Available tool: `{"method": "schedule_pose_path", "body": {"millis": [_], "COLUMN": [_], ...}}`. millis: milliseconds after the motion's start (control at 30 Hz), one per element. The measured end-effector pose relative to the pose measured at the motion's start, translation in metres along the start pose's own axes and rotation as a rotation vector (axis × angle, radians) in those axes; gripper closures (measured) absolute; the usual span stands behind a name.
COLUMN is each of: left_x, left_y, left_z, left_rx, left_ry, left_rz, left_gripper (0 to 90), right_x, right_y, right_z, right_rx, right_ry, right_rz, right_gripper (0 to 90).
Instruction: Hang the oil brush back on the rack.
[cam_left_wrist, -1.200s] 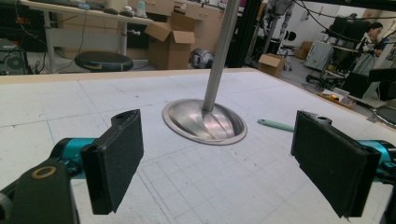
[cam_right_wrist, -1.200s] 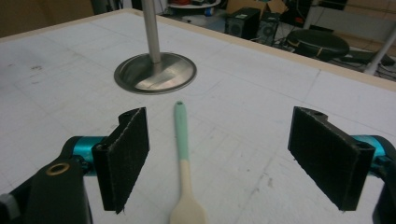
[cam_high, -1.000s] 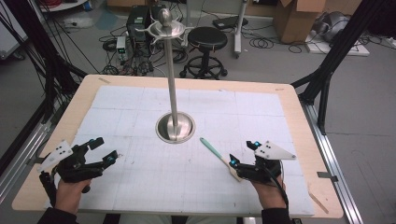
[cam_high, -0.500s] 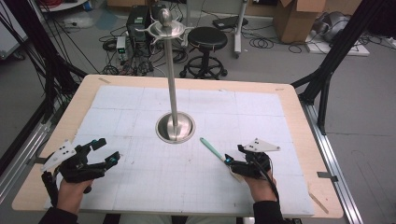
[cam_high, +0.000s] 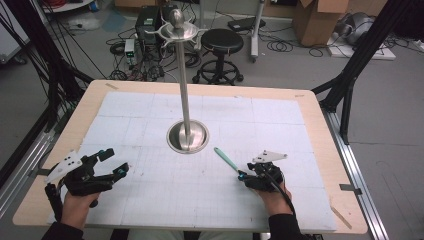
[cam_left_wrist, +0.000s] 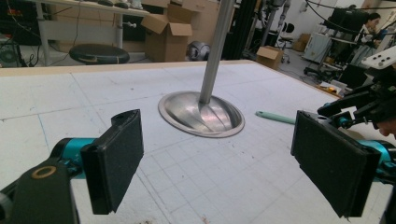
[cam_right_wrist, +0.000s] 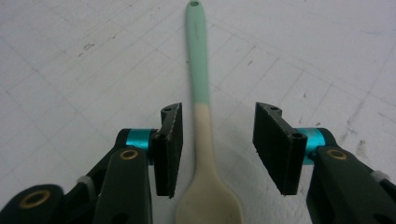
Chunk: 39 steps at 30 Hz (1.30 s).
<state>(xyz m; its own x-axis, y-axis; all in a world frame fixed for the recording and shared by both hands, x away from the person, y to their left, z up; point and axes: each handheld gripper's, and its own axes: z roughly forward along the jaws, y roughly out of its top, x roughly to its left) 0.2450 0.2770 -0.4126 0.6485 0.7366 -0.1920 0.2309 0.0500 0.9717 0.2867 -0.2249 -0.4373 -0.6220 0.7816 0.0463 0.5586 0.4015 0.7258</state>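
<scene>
Bench (cam_high: 320, 150): wood edge, white gridded mat, steel stand (cam_high: 186, 135) mid-mat. Spoon (cam_right_wrist: 201, 116) flat on mat between right gripper (cam_right_wrist: 217, 140) pads, closing in, untouched. Left gripper (cam_high: 111, 161) wide apart, empty. Stool (cam_high: 221, 42), boxes, cables behind.

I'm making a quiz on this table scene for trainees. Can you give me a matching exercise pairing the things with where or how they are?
Things:
1. spoon
2. metal stand
3. left tool
4. stool

States or places:
A. on the floor beyond the table
B. flat on the mat between the right tool's jaws
C. upright at mid-table
D. wide open, nothing between its jaws

Pairs: 1-B, 2-C, 3-D, 4-A
</scene>
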Motion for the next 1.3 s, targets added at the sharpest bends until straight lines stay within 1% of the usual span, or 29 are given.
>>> {"method": "schedule_pose_path", "body": {"millis": [67, 100, 133, 167, 333, 367, 400, 433, 533, 567, 600, 633, 700, 800, 900, 1033, 1167, 1200, 1233, 1300], "left_x": [0.000, 0.000, 0.000, 0.000, -0.001, -0.001, -0.001, -0.001, -0.001, -0.001, -0.001, -0.001, -0.001, -0.001, -0.001, -0.001, -0.001, -0.001, -0.001, -0.001], "left_y": [0.000, 0.000, 0.000, 0.000, -0.001, -0.001, -0.001, -0.001, -0.001, -0.001, -0.001, -0.001, -0.001, -0.001, -0.001, -0.001, -0.001, -0.001, -0.001, -0.001], "left_z": [0.000, 0.000, 0.000, 0.000, 0.001, 0.001, 0.001, 0.002, 0.002, 0.002, 0.002, 0.002, 0.002, 0.002, 0.002, 0.002, 0.002, 0.002, 0.002, 0.001], "left_rx": [0.001, 0.000, 0.000, 0.000, 0.007, 0.007, 0.008, 0.007, 0.012, 0.014, 0.015, 0.015, 0.015, 0.016, 0.016, 0.015, 0.012, 0.012, 0.010, 0.010], "left_ry": [0.000, -0.001, -0.001, -0.001, -0.002, -0.002, -0.001, -0.001, -0.002, -0.004, -0.002, -0.001, 0.000, 0.000, 0.000, -0.001, -0.002, -0.002, -0.002, -0.003], "left_rz": [-0.001, -0.003, -0.003, -0.003, -0.001, -0.001, 0.000, -0.002, -0.002, 0.001, 0.000, 0.001, 0.001, 0.000, 0.000, -0.002, -0.003, -0.001, -0.002, -0.002], "left_gripper": [17.4, 17.4, 17.4, 17.4, 17.4, 17.4, 17.4, 17.4, 17.5, 17.5, 17.5, 17.6, 17.6, 17.7, 17.7, 17.7, 17.8, 17.8, 17.7, 17.8], "right_x": [0.000, 0.001, 0.001, 0.001, 0.003, 0.003, 0.004, 0.007, 0.009, 0.010, 0.010, 0.012, 0.013, 0.013, 0.013, 0.013, 0.013, 0.013, 0.013, 0.012], "right_y": [0.000, 0.000, 0.000, 0.000, 0.002, 0.002, 0.002, 0.003, 0.003, 0.004, 0.004, 0.005, 0.006, 0.006, 0.007, 0.007, 0.008, 0.008, 0.008, 0.008], "right_z": [0.001, 0.003, 0.003, 0.006, 0.006, 0.006, 0.006, 0.006, 0.006, 0.006, 0.006, 0.007, 0.007, 0.007, 0.006, 0.003, -0.002, -0.002, -0.004, -0.006], "right_rx": [0.009, 0.023, 0.023, 0.038, 0.052, 0.052, 0.053, 0.060, 0.066, 0.073, 0.073, 0.084, 0.092, 0.090, 0.092, 0.071, 0.032, 0.032, 0.019, 0.009], "right_ry": [0.002, 0.006, 0.006, 0.001, -0.006, -0.006, -0.010, -0.009, -0.016, -0.025, -0.025, -0.036, -0.046, -0.047, -0.039, -0.019, 0.004, 0.004, 0.014, 0.019], "right_rz": [0.002, -0.005, -0.005, -0.017, -0.021, -0.021, -0.032, -0.035, -0.037, -0.022, -0.022, -0.012, -0.023, -0.027, -0.019, -0.019, -0.004, -0.004, 0.003, 0.009], "right_gripper": [56.1, 59.5, 59.5, 62.4, 70.2, 70.2, 73.5, 79.3, 80.3, 80.8, 80.8, 81.3, 81.7, 82.0, 82.3, 82.4, 82.5, 82.5, 82.5, 82.6]}}
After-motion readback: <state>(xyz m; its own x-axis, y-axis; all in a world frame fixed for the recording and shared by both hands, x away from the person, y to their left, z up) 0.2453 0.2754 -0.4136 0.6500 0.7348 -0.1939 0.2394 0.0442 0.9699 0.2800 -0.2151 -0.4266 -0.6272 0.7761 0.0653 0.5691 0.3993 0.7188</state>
